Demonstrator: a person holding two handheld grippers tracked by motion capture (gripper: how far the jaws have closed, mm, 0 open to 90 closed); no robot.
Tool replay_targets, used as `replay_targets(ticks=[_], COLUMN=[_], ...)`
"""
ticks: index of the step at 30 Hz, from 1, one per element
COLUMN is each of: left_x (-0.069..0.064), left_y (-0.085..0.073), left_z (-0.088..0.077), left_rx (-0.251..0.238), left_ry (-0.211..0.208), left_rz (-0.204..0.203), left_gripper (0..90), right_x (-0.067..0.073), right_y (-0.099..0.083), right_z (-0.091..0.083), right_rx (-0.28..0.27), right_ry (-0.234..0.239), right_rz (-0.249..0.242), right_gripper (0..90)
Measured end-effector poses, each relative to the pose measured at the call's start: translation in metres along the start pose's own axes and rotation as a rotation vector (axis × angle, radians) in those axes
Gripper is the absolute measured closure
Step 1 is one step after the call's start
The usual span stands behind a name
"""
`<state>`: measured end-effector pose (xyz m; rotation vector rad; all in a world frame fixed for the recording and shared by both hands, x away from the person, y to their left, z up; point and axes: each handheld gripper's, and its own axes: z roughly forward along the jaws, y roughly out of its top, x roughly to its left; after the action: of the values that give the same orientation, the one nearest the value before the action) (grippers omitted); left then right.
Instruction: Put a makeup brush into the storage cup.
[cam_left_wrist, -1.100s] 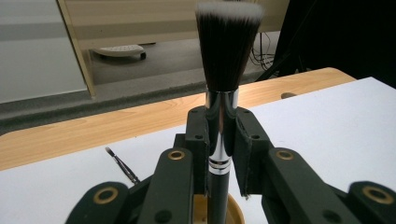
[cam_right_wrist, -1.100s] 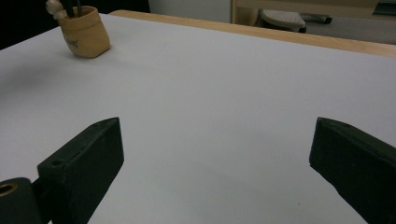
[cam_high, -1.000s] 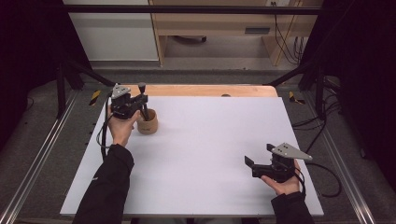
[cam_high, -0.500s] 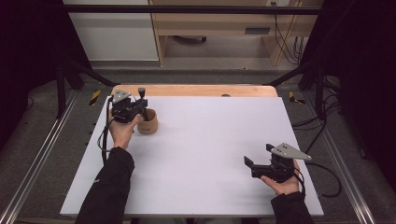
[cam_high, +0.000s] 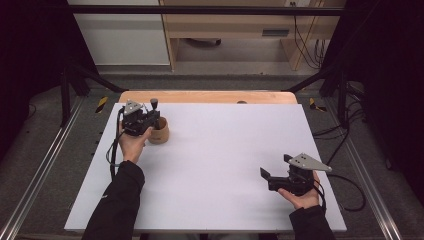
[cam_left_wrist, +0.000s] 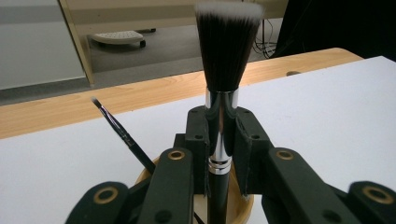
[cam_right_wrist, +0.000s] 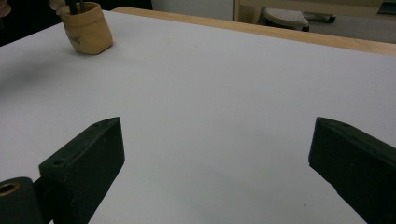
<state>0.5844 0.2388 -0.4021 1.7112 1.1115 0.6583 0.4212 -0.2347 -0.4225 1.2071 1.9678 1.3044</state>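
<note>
My left claw (cam_high: 150, 117) sits at about ten o'clock on the white worktop (cam_high: 215, 165), the forearm reaching up from the near edge with the wrist cocked so the claw lies roughly level over the wooden cup (cam_high: 159, 131). It is clamped on the fat brush (cam_left_wrist: 223, 88): in the left gripper view the pads (cam_left_wrist: 200, 140) pinch its chrome ferrule, the handle dropping into the cup (cam_left_wrist: 243, 207) and the dark, white-tipped bristles standing upright above the jaws. A thin liner brush (cam_left_wrist: 122, 135) leans out of the same cup toward ten o'clock in that view, apart from the fat one.

My right claw (cam_high: 272, 177) rests at about four o'clock, cradled palm-up in the hand (cam_high: 300, 197), pointing across the worktop toward nine o'clock. Its jaws stand wide apart with nothing between them; the right gripper view shows bare white surface in the gap.

The cup stands close to the far-left corner, just inside the strip of bare wood (cam_high: 210, 96) along the far edge. From the cup toward three o'clock the surface is open all the way across.

From above, the brushes are little more than a dark stub; the left gripper view gives the ferrule, bristles and second brush clearly. The right gripper view catches the cup (cam_right_wrist: 88, 29) far off at eleven o'clock, with dark handles rising from it.
</note>
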Motion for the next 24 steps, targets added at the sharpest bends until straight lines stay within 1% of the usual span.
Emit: replay_targets(ticks=[8,10,13,16,21,22,24], left_x=[-0.002,-0.002,-0.003,-0.003,-0.006,-0.006,-0.006], left_y=[-0.005,-0.007,-0.009,-0.011,-0.010,-0.010,-0.009], left_z=[0.002,0.003,0.004,0.004,0.001,0.001,-0.001], left_rx=[0.015,0.025,0.039,0.043,0.052,0.052,0.045], left_ry=[-0.001,-0.001,0.006,0.007,0.007,0.005,-0.003], left_rz=[0.007,0.006,0.016,0.012,0.038,0.038,0.029], left_gripper=[77.2,77.2,77.1,76.9,76.5,76.0,72.3], right_x=[0.000,0.001,0.000,0.000,0.001,0.001,0.001], right_y=[0.001,0.001,0.000,0.001,0.001,0.001,0.001], right_z=[0.000,0.000,0.000,-0.001,-0.001,-0.001,-0.002], right_rx=[-0.001,-0.001,-0.001,-0.003,-0.005,-0.004,-0.006], right_ry=[0.001,0.001,0.000,-0.001,0.002,0.000,0.000], right_rz=[-0.003,-0.003,-0.005,-0.001,0.000,-0.002,-0.002], right_gripper=[4.1,4.1,4.1,4.1,4.1,4.1,4.1])
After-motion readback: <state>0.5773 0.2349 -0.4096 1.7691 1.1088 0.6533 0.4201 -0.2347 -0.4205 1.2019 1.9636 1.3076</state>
